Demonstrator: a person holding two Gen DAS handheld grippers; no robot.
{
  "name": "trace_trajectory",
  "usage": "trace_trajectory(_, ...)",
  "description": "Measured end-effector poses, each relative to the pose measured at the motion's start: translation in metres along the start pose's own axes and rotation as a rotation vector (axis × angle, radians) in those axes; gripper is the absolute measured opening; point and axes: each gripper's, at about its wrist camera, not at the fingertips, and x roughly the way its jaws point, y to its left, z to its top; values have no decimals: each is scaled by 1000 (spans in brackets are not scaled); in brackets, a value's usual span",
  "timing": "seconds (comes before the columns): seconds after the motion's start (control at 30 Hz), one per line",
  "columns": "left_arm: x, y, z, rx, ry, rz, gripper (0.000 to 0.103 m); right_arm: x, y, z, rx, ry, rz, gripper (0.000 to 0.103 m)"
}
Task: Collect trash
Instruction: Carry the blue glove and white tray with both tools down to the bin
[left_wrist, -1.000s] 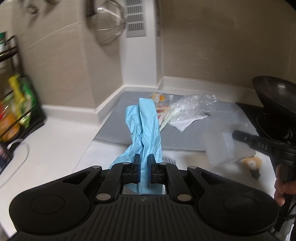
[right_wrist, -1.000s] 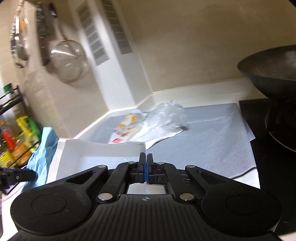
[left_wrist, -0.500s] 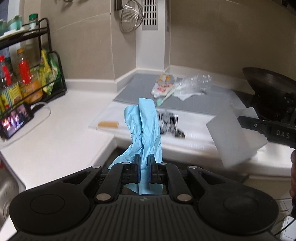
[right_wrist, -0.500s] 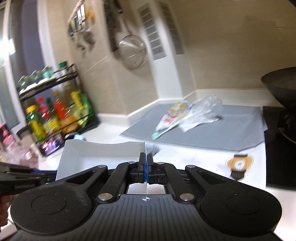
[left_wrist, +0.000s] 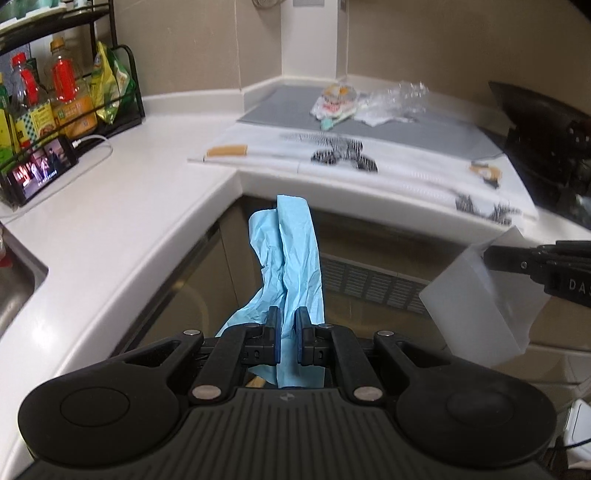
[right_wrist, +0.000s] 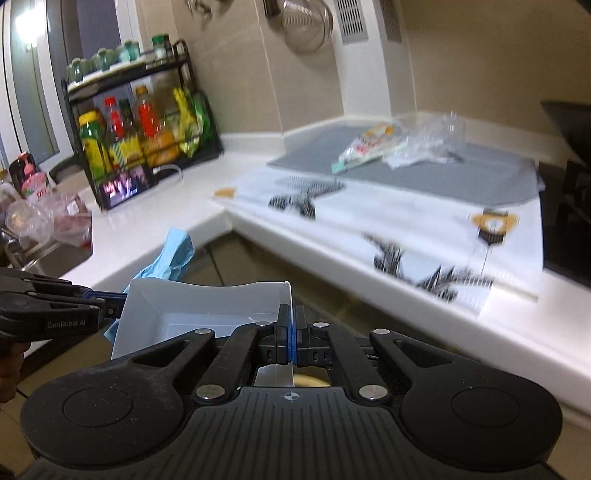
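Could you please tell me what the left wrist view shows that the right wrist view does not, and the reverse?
Only the left wrist view shows the left gripper shut on the blue glove. Only the right wrist view shows the hanging strainer and the right gripper shut on the white tray's rim. Both show the glove, the tray, the bottle rack and the wrappers on the grey mat.

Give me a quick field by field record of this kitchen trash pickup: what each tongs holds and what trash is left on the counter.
left tongs: shut on blue glove, which hangs in front of the cabinet
right tongs: shut on the rim of white tray
trash left on counter: snack wrapper and clear plastic bag, lying on grey mat
other items: printed white cloth along the counter edge, bottle rack, phone with its screen lit
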Motion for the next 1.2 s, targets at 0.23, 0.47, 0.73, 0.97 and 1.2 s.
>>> trace_trajectory(0.23, 9, -4, -24, 14, 59, -17, 8, 14, 4, -19, -12, 73, -7, 1)
trace_trajectory(0.47, 18, -10, -42, 24, 103, -24, 8, 31, 4, -37, 0, 140, -19, 1)
trace_trajectory(0.73, 25, -10, -48, 11, 163, -24, 8, 48, -1, -52, 21, 196, -33, 1)
trace_trajectory(0.97, 48, -14, -53, 32, 193, -43, 8, 73, -5, -63, 37, 252, -32, 1)
trace_trajectory(1.2, 79, -19, -60, 37, 244, -42, 8, 102, -5, -76, 16, 312, -49, 1)
